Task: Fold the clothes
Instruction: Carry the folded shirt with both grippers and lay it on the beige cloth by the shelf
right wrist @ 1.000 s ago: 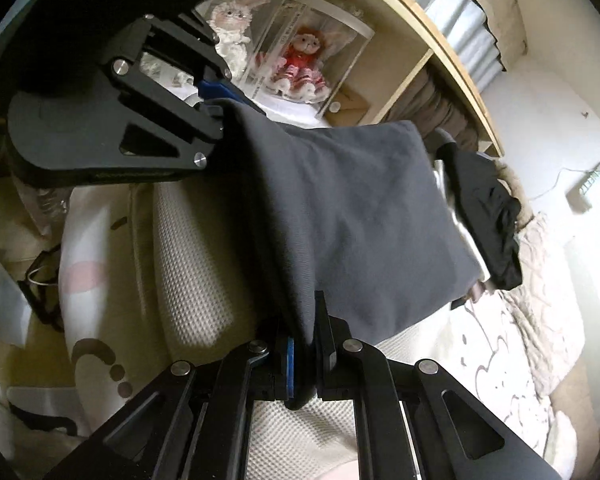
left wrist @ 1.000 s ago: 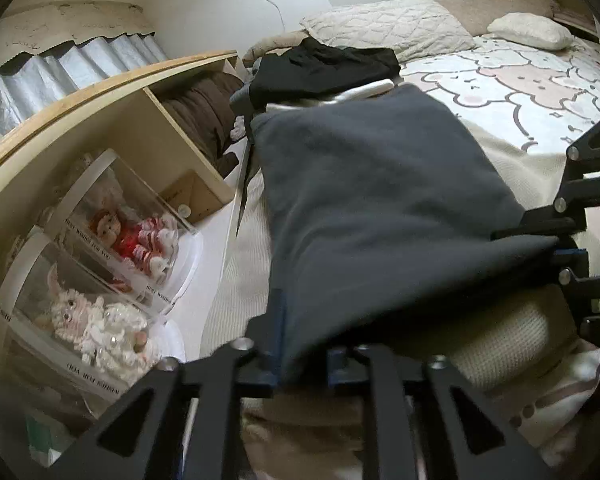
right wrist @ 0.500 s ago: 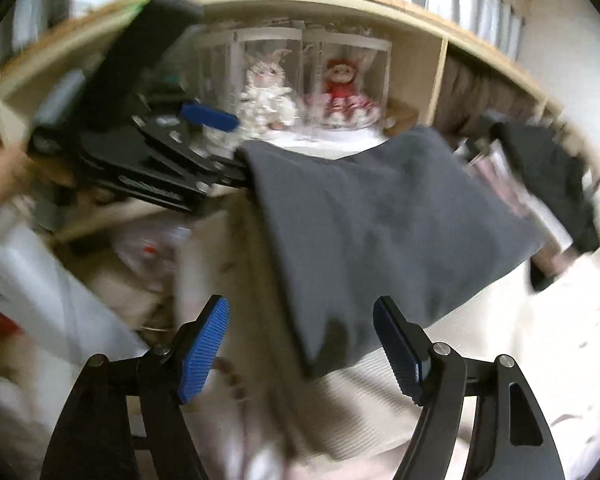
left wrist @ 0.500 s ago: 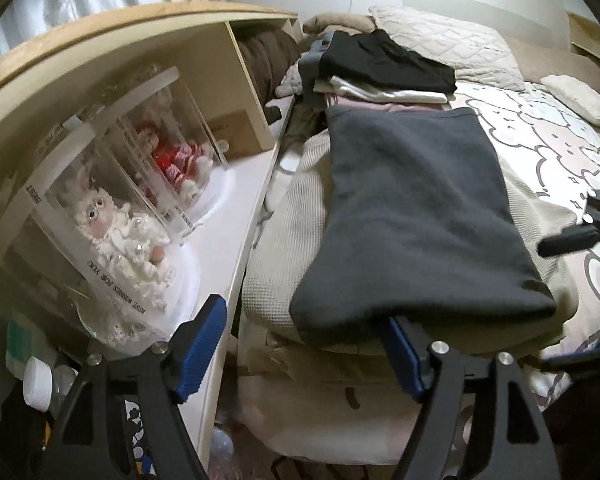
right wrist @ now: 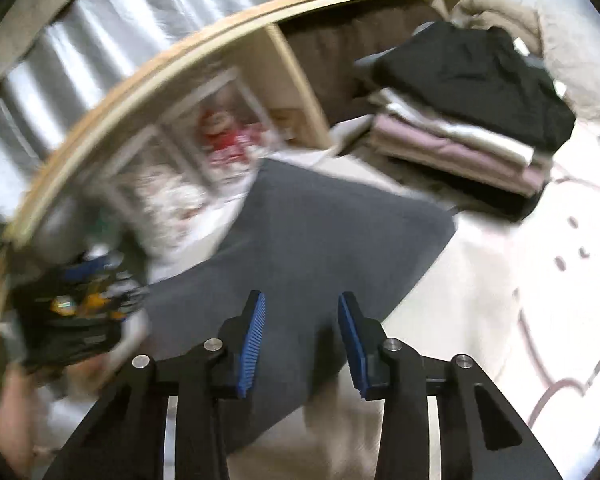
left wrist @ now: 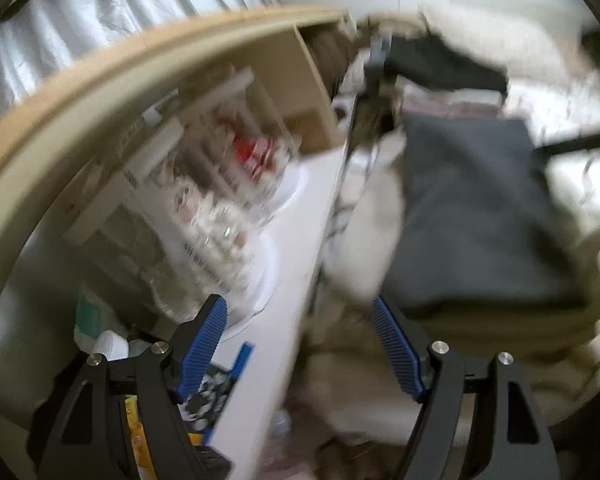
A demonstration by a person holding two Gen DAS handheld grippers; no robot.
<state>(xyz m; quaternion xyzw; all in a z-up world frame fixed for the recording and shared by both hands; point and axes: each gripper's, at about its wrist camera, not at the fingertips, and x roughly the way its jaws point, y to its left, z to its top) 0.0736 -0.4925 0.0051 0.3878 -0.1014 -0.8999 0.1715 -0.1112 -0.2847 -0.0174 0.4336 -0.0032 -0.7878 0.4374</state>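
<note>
A folded dark grey garment [left wrist: 476,216] lies flat on a cream knit cloth [left wrist: 380,240] on the bed; it also shows in the right wrist view [right wrist: 320,248]. My left gripper [left wrist: 300,344] is open and empty, off the garment's near left corner, over the bed's edge. My right gripper [right wrist: 302,336] is open and empty, just above the garment's near end. The left gripper shows blurred at the left of the right wrist view [right wrist: 80,312]. Both views are motion-blurred.
A stack of folded clothes [right wrist: 468,136] with a black garment [right wrist: 476,76] on top lies beyond the grey one. A wooden shelf [left wrist: 180,80] with doll cases [left wrist: 240,168] runs along the left. The patterned bedspread [right wrist: 540,280] spreads to the right.
Both grippers let go of the grey garment, which now lies flat on the bed. Both have pulled back; the left has swung left toward the shelf. The right jaws have narrowed somewhat.
</note>
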